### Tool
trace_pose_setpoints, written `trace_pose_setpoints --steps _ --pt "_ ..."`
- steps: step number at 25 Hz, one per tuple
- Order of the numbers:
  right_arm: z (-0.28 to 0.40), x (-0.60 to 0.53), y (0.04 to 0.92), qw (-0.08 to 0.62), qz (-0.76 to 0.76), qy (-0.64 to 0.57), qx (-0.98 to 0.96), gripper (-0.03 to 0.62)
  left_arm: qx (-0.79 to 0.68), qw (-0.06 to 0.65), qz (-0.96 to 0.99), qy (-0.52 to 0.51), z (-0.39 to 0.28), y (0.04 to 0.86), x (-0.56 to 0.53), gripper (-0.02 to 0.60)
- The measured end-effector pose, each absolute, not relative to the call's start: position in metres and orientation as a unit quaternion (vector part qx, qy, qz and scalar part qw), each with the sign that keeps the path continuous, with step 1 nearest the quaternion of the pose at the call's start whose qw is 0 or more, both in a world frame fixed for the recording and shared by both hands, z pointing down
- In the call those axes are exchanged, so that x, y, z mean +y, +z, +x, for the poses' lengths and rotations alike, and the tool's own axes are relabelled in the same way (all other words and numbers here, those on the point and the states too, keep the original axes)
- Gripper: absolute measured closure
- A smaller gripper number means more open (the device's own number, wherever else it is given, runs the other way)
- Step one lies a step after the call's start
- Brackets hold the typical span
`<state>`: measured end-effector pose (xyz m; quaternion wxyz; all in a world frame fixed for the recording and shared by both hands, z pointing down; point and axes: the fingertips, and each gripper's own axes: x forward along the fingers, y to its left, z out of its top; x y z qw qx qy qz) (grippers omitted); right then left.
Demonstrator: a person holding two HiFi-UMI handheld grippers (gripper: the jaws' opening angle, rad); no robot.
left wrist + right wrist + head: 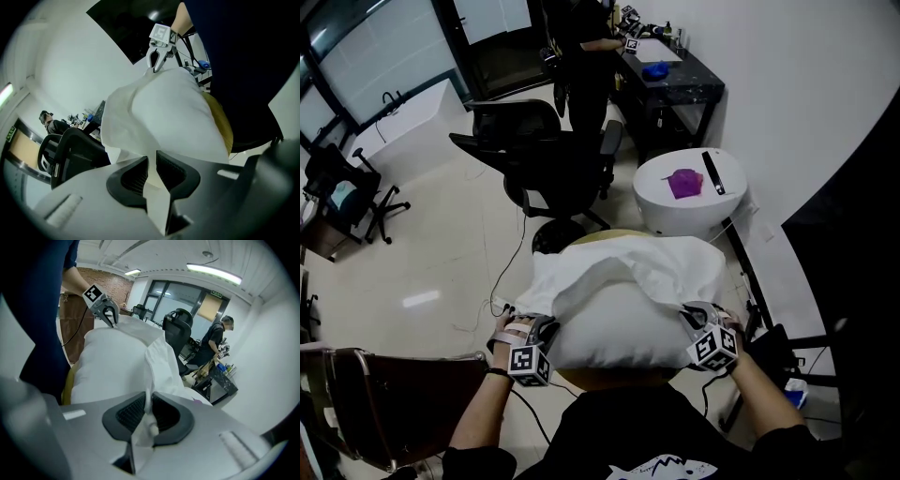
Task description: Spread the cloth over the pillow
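Note:
A white pillow (619, 333) lies on a round yellowish stool (609, 380) right in front of me. A white cloth (619, 258) is draped over its far half and down both sides. My left gripper (546, 330) sits at the pillow's near left corner. In the left gripper view (151, 164) its jaws stand slightly apart, with a fold of cloth (157, 197) running loosely between them. My right gripper (694, 314) is at the near right corner. In the right gripper view (149, 404) a bunched edge of cloth (143, 434) hangs in the narrow gap between its jaws.
A black office chair (544, 150) stands beyond the stool. A white round table (689, 211) with a purple item (682, 183) is at the far right. A person (581, 47) stands by a dark desk (675, 80). A brown chair (384, 394) is at my near left. Cables (502, 281) cross the floor.

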<state>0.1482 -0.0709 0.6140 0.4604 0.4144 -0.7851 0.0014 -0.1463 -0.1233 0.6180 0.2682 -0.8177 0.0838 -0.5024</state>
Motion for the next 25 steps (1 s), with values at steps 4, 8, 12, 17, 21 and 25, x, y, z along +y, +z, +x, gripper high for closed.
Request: trace_pose_setpoints --steps 4,8,12,17,21,25 --pt "0.149 -0.07 0.605 0.456 0.422 0.004 -0.783 0.503 0.108 0.256 -0.829 -0.486 -0.154 0.599 -0.11 0.531" --pt "0.15 -0.071 0.599 0.452 0.433 -0.004 -0.78 0.47 0.166 0.247 -0.825 -0.481 -0.174 0.584 -0.117 0.48" --pt "0.154 -0.069 0.59 0.45 0.443 -0.011 -0.776 0.434 0.225 0.246 -0.799 -0.499 -0.2 0.584 -0.13 0.394" --pt "0.161 -0.062 0.581 0.435 0.467 -0.005 -0.77 0.401 0.302 0.234 -0.785 -0.488 -0.218 0.569 -0.149 0.333" --pt "0.178 -0.052 0.583 0.442 0.491 0.004 -0.75 0.393 0.265 0.185 -0.797 -0.511 -0.218 0.592 -0.147 0.334" --pt "0.201 -0.049 0.594 0.445 0.525 0.025 -0.725 0.384 0.25 0.169 -0.795 -0.527 -0.224 0.605 -0.141 0.496"
